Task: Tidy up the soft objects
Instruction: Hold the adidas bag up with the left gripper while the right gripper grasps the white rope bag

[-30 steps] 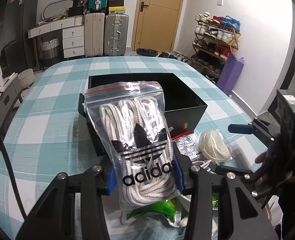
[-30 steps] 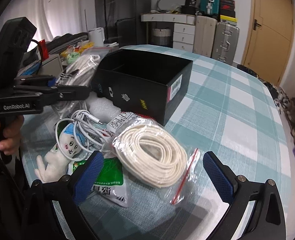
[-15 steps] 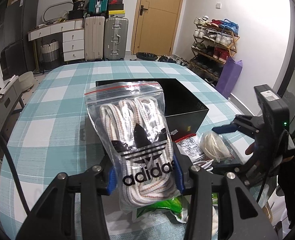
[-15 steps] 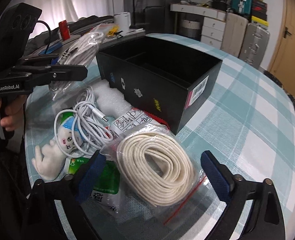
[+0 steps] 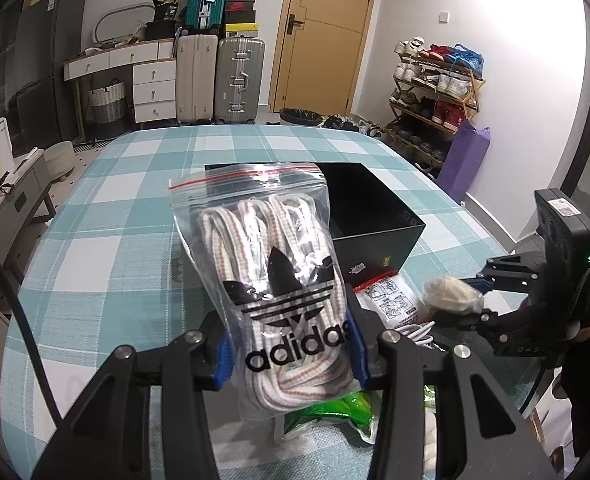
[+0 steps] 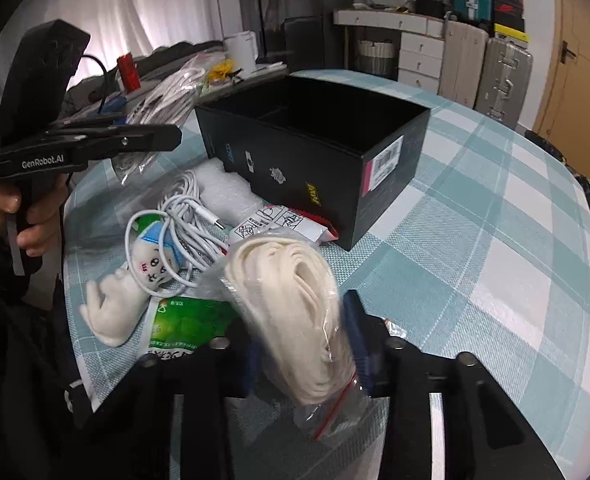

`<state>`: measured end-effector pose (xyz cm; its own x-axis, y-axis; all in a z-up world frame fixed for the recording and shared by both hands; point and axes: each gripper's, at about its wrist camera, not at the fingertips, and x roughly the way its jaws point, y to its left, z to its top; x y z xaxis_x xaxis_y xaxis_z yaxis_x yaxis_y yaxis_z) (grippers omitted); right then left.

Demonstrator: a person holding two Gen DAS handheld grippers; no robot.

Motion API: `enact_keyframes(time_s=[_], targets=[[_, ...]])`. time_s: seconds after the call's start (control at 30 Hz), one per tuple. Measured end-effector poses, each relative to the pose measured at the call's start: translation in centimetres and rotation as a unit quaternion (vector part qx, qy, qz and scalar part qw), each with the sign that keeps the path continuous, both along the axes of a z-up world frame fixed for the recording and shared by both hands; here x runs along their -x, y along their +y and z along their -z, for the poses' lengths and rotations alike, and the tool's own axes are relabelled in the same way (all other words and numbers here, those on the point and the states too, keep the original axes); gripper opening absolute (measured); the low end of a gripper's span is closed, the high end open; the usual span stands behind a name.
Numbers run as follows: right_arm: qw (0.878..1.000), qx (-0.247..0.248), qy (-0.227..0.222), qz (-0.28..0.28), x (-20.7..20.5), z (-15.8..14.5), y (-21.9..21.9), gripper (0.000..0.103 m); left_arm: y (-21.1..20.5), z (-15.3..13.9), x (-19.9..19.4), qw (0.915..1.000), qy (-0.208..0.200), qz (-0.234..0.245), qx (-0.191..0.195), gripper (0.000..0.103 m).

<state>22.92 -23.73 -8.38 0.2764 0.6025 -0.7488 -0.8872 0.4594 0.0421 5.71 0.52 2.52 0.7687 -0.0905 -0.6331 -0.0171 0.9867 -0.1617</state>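
Up close, our left gripper (image 5: 291, 350) clamps a clear zip bag of striped Adidas laces (image 5: 271, 276), held upright; our right gripper (image 6: 301, 354) squeezes a bagged cream cord coil (image 6: 291, 300); beyond sits the open black box (image 6: 315, 152).

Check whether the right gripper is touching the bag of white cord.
Touching. The right wrist view shows the right gripper closed on the bag of white cord, its blue pads pressed against both sides of the plastic.
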Motion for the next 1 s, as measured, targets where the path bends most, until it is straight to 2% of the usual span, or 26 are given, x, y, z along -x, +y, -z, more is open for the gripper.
enact_keyframes(time_s=[0.1, 0.17, 0.6, 1.0], targets=[[1.0, -0.016, -0.011, 0.022, 0.6, -0.6, -0.6, 0.021, 0.1, 0.0, 0.1, 1.0, -0.001, -0.005, -0.001, 0.044], [0.999, -0.03, -0.014, 0.033, 0.9, -1.1, -1.0, 0.019, 0.4, -0.1, 0.2, 1.0, -0.002, -0.008, 0.0, 0.044], [0.991, -0.105, -0.03, 0.078, 3.4, -4.1, -2.6, 0.018, 0.6, -1.2, 0.9, 0.9995, -0.016, -0.023, -0.014, 0.044], [0.979, -0.178, -0.038, 0.094, 4.5, -8.7, -2.2, 0.018, 1.4, -2.5, 1.0, 0.9986, -0.036, -0.032, -0.023, 0.044]])
